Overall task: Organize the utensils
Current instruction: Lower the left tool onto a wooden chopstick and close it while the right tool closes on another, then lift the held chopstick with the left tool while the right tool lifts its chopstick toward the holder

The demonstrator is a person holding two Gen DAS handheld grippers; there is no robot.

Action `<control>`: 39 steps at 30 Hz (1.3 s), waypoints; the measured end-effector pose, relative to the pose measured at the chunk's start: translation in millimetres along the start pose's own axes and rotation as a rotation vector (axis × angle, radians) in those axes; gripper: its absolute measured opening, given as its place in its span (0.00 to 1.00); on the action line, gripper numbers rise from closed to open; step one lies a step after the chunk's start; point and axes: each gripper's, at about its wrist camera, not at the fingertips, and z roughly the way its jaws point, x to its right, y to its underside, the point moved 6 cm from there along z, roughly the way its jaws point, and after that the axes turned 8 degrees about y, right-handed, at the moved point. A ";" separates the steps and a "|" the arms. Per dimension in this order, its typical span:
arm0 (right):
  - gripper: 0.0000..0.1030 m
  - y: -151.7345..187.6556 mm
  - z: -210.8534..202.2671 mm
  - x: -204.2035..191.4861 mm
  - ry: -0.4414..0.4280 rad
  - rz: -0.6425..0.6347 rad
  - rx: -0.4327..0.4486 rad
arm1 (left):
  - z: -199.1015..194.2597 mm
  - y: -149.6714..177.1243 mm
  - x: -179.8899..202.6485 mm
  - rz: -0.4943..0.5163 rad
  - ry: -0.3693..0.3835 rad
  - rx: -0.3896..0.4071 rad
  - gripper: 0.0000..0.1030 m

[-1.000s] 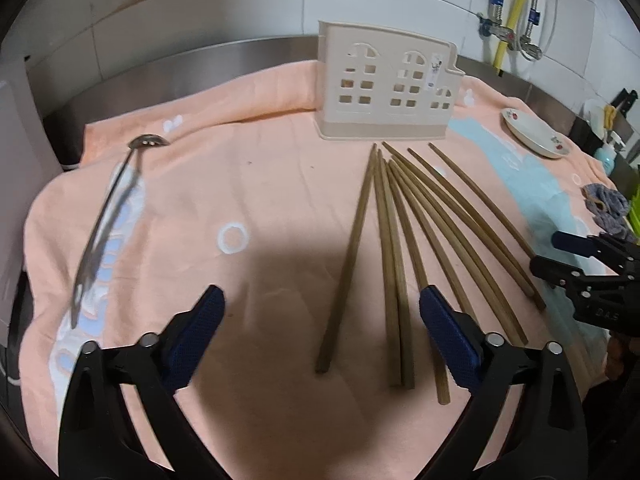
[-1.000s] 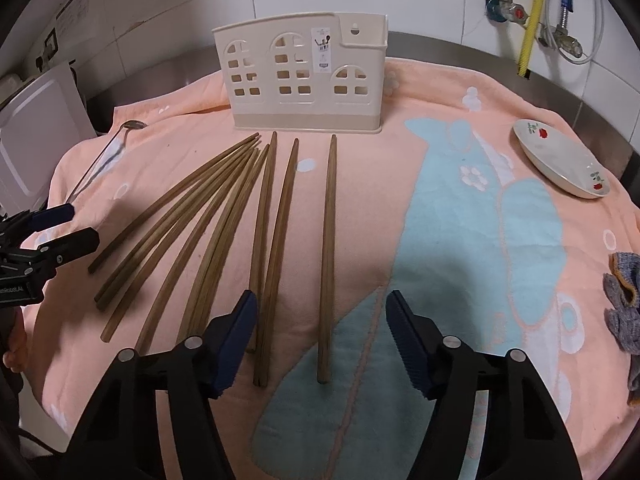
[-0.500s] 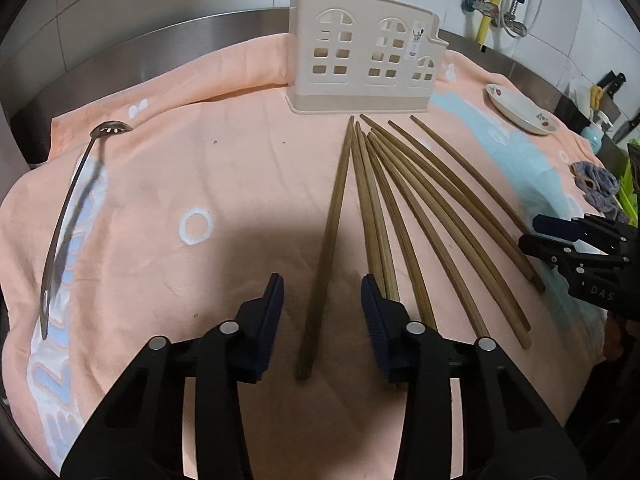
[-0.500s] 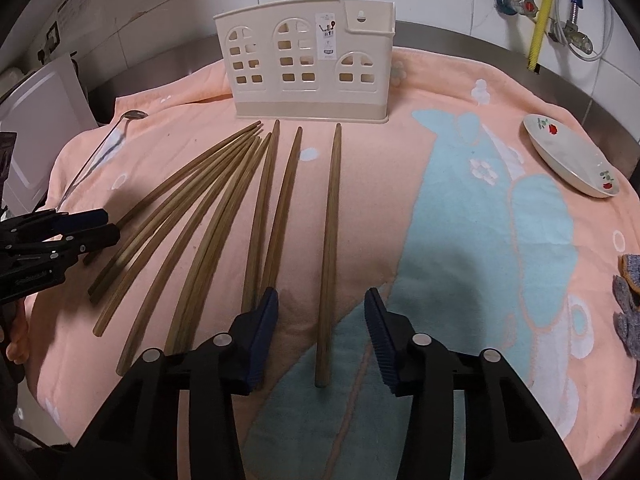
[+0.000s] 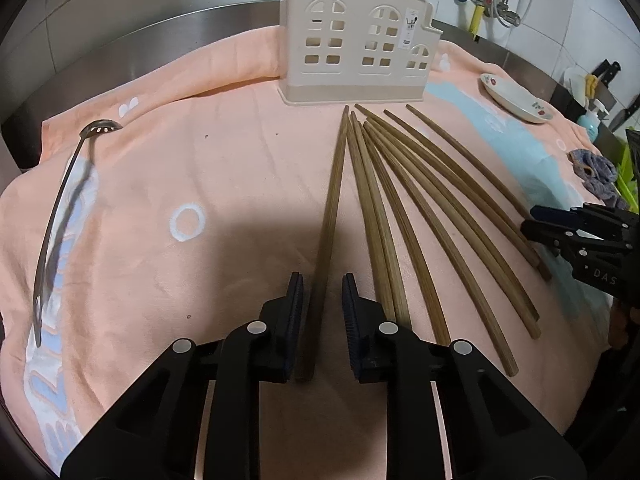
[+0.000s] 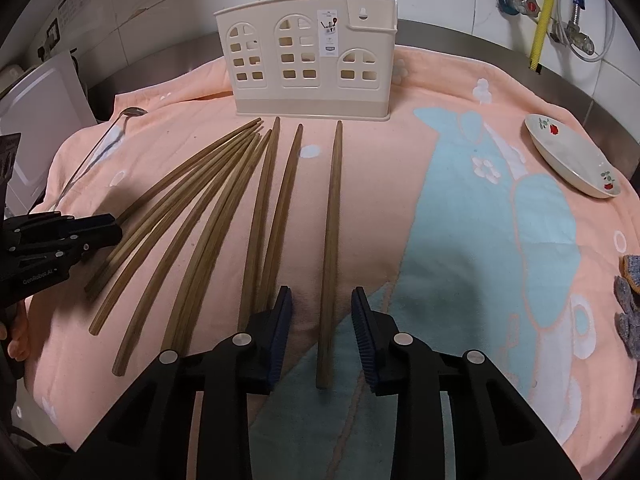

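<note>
Covering the counter beneath both claws, a peach towel (image 5: 224, 184) is spread. Ahead stands the cream holder (image 5: 356, 46). The left claw (image 5: 322, 312) is closing around the leftmost chopstick (image 5: 330, 216); the right claw (image 6: 322, 322) is closing around the rightmost chopstick (image 6: 331, 216), neither yet pinched.

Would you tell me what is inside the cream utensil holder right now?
Through the window cutouts of the utensil holder only pale inner walls show; no chopstick or spoon is visible inside. Its solid base band hides the bottom, so anything low there cannot be seen.
</note>
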 end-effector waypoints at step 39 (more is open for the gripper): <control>0.06 -61.2 -84.9 5.2 0.030 0.009 0.302 | -69.4 -52.0 21.9 0.027 0.008 0.180 0.06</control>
